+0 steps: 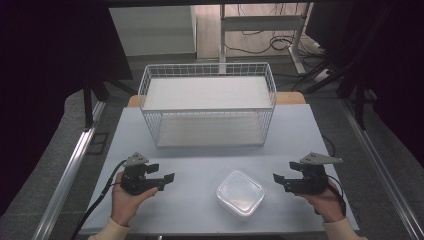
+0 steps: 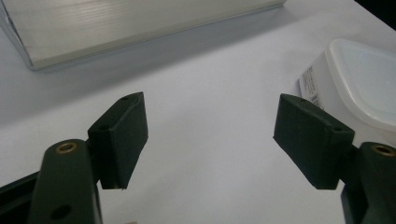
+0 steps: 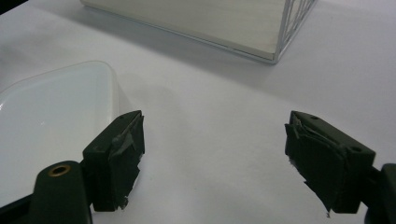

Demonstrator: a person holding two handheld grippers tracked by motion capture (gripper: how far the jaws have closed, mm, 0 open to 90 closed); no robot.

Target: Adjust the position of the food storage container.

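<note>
box [image 1: 240, 194]: one, white plastic with its lid on, lying flat at the lower middle of the high view, between the two claws and touching neither; I judge it is set there so either hand can reach it.
left claw [image 1: 167, 172]: released, jaws spread wide with nothing between them; at the lower left of the high view, pointing toward the box, so it looks poised for a reach rather than a grip.
right claw [image 1: 278, 180]: released as well, jaws wide and bare; at the lower right of the high view, facing the box from the other side.
basket [image 1: 207, 68]: one, white wire with a pale board inside, standing upright at the upper middle of the high view, well apart from the box; probably the place the box is meant for, given its open top.
counter [image 1: 190, 165]: one, pale grey, bearing the box and basket.
hands [image 1: 128, 201]: two, each gripping its claw from below.
count: two claws, one box, one basket.
</note>
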